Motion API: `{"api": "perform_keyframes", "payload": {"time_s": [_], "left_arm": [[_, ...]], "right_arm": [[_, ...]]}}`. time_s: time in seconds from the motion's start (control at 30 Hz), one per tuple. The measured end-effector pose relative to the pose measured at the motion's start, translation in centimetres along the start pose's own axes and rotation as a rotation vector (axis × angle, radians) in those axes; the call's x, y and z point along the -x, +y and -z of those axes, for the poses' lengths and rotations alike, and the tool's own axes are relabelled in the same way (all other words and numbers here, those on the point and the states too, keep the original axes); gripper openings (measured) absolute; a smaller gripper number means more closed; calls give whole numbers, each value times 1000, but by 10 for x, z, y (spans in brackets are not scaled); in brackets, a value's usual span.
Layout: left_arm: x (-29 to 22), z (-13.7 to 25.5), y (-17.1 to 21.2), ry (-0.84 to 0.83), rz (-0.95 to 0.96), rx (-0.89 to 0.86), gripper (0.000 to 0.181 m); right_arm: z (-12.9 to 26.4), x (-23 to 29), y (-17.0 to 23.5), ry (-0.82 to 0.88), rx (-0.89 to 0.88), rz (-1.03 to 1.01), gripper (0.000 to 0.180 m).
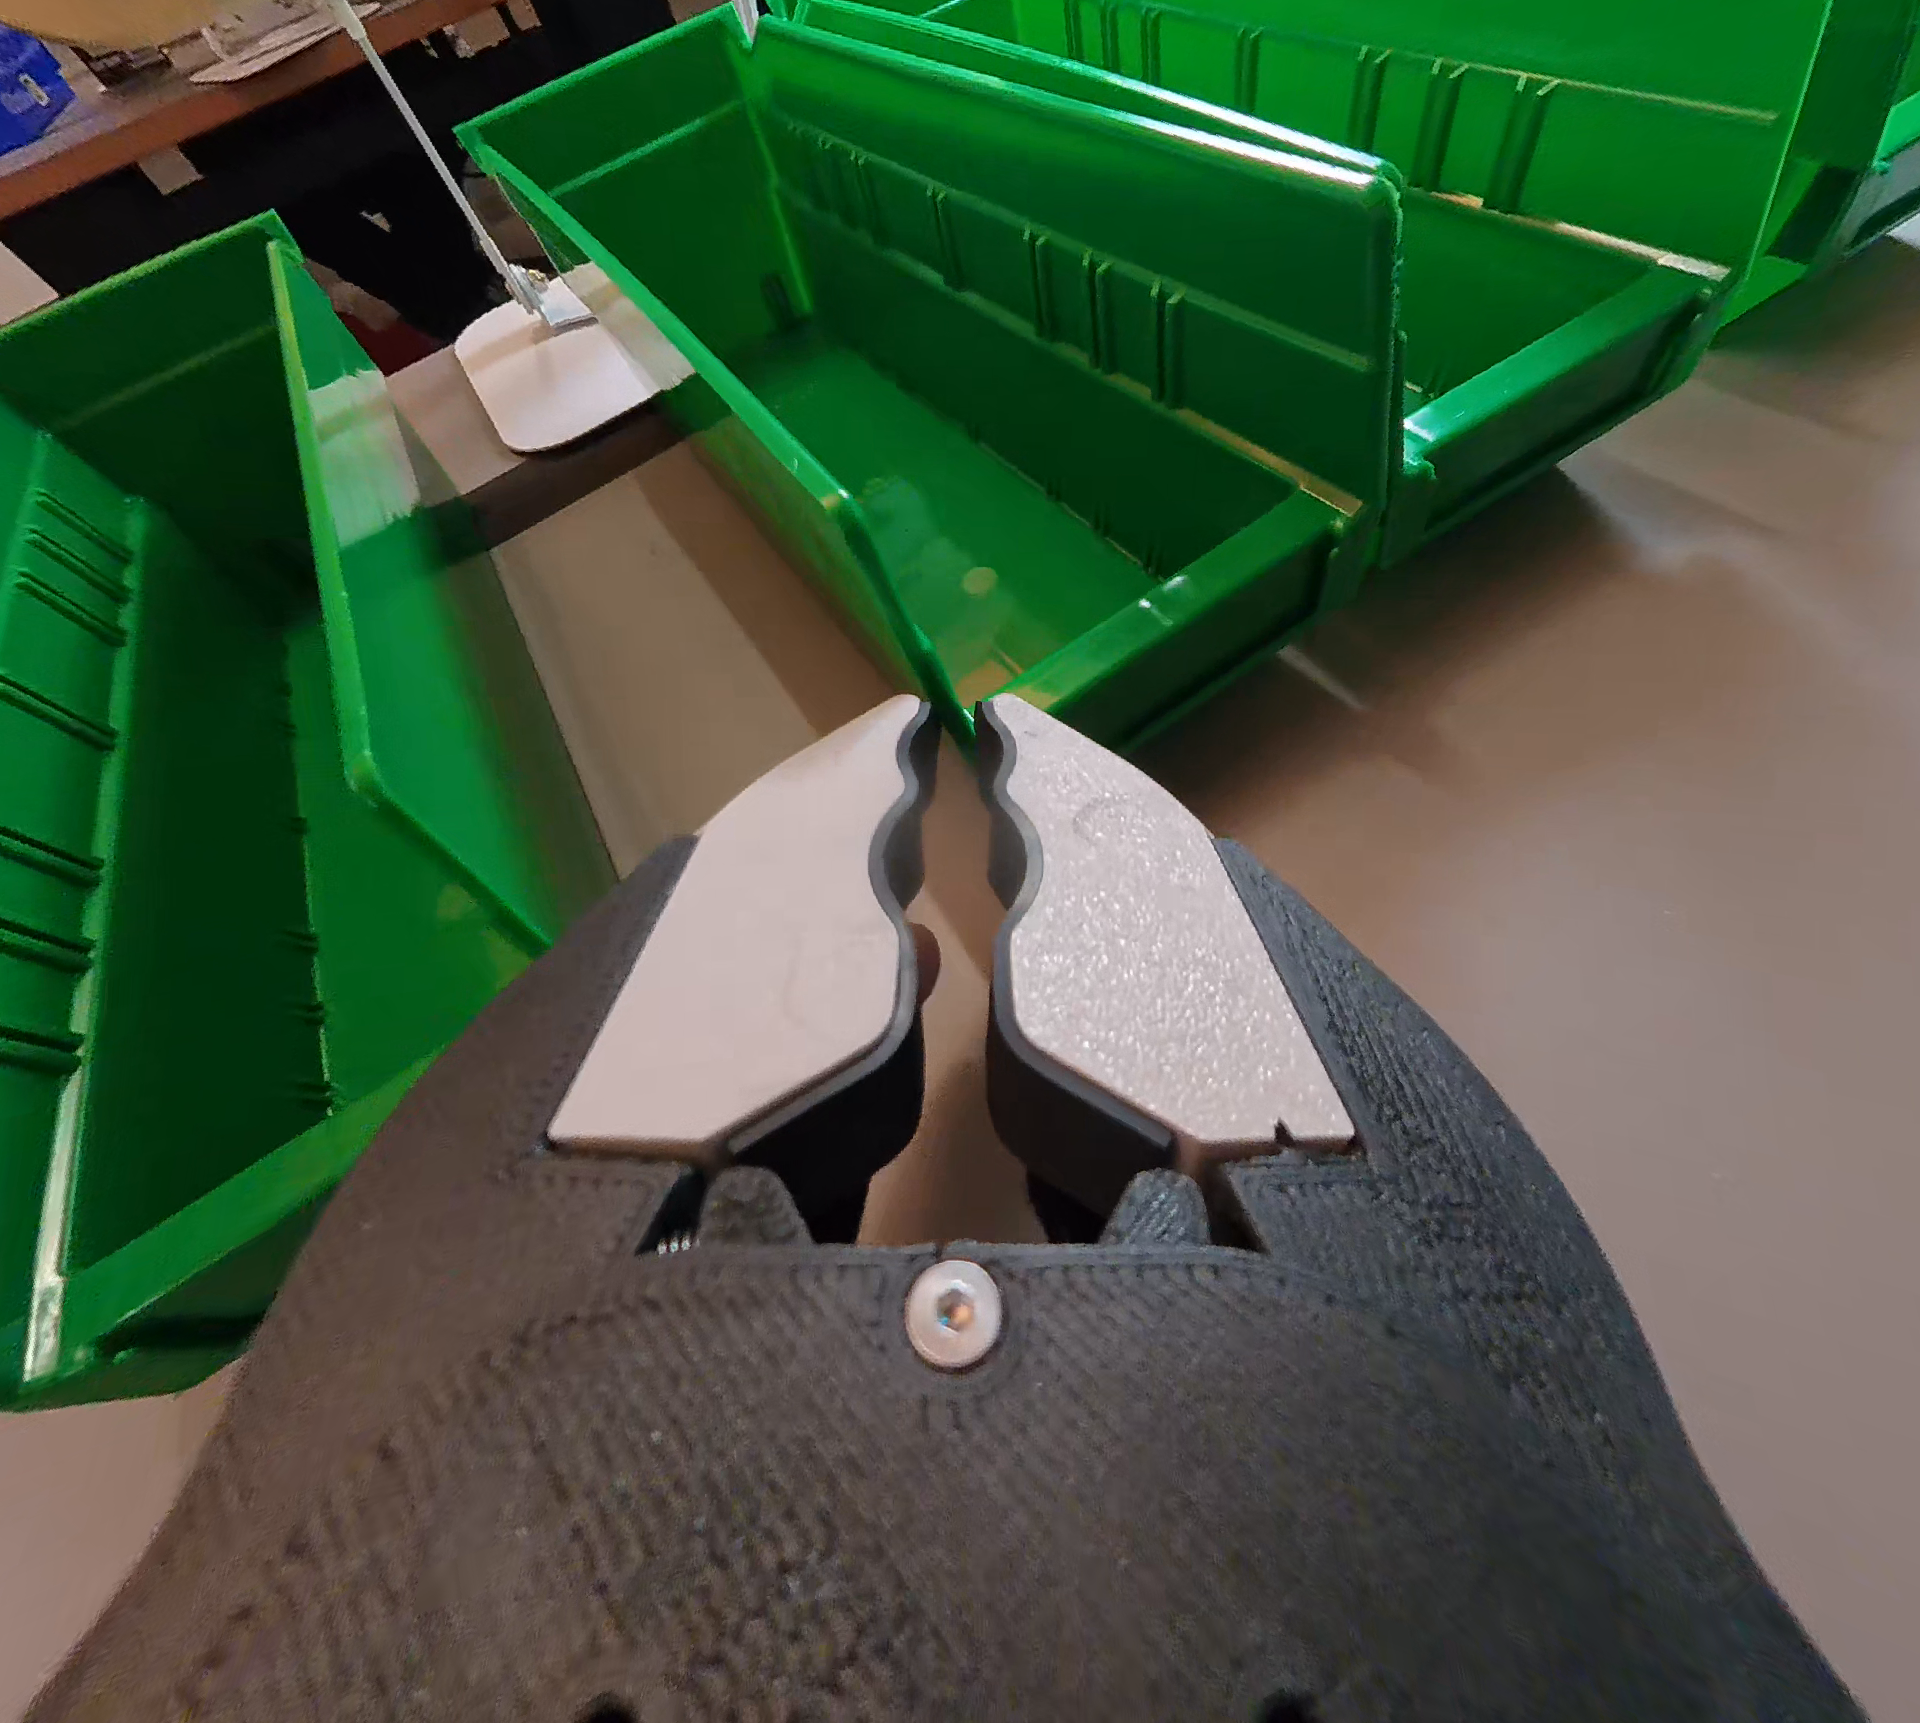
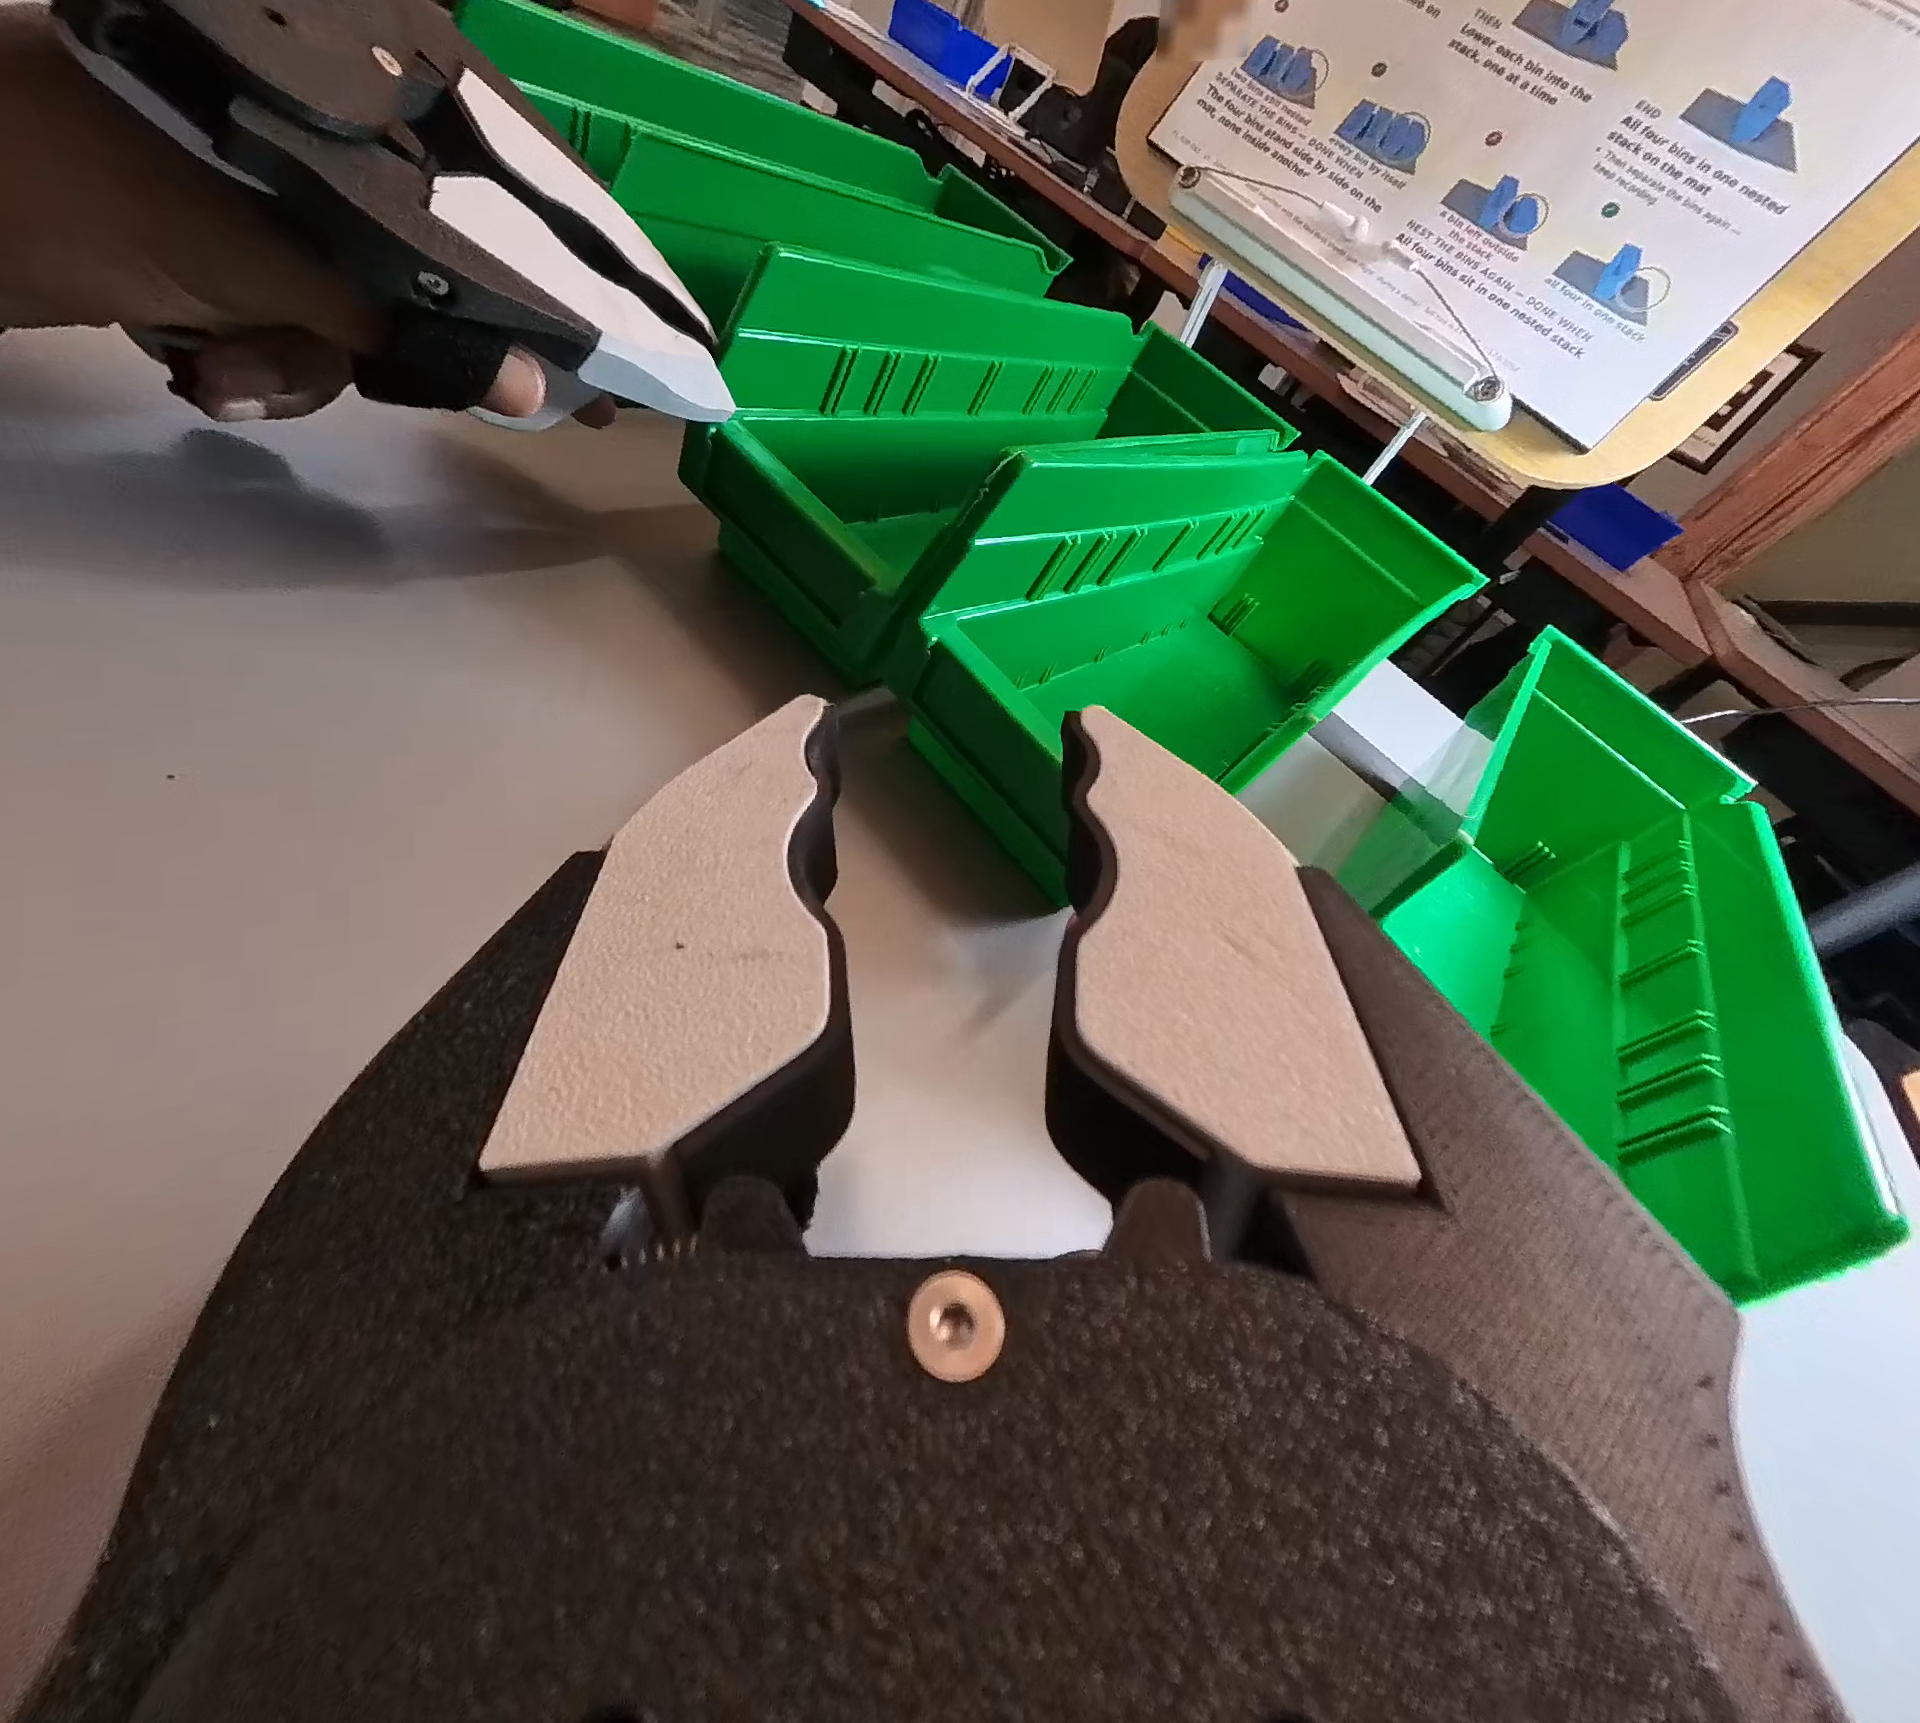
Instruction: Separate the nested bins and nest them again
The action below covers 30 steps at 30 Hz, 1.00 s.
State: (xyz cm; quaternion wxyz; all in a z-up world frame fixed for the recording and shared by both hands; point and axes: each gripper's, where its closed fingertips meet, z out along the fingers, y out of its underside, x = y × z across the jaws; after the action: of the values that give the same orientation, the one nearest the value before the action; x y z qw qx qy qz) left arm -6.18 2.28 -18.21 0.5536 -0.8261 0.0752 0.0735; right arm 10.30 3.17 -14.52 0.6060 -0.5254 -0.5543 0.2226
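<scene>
Four green plastic bins stand apart in a row near the table's far edge, so separating looks done and nesting remains. The left gripper (image 1: 954, 717) is clenched on the front corner of the second bin (image 1: 997, 468), beside the end bin (image 1: 208, 790). The right gripper (image 2: 945, 728) is released, empty. The bins are glossy, ribbed and open-fronted on the smooth grey table (image 1: 1558, 738).

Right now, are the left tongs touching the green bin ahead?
Touching: the left wrist view shows the left tongs pinching the green bin at its corner.
</scene>
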Motion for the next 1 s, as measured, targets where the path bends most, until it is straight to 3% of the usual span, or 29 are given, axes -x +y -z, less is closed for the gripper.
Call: {"api": "perform_keyframes", "payload": {"time_s": [0.17,0.3,0.37,0.5,0.6,0.73,1.0], "left_arm": [[-2,20,-13,55,-27,-66,25],[29,59,-37,-14,-207,-183,32],[54,65,-28,-50,-296,-128,38],[79,49,24,-12,-452,103,55],[87,31,51,-57,-632,207,56],[82,15,56,-107,-827,201,38],[43,14,45,-45,-945,102,34]], "right_arm": [[3,-4,-3,17,-15,7,40],[8,-11,-8,44,-42,-3,41],[9,-16,-11,57,-58,-19,40],[8,-27,-7,102,-47,-61,42],[8,-39,-1,155,-23,-95,47],[15,-58,2,240,-16,-145,52],[23,-80,12,316,12,-227,56]]}}
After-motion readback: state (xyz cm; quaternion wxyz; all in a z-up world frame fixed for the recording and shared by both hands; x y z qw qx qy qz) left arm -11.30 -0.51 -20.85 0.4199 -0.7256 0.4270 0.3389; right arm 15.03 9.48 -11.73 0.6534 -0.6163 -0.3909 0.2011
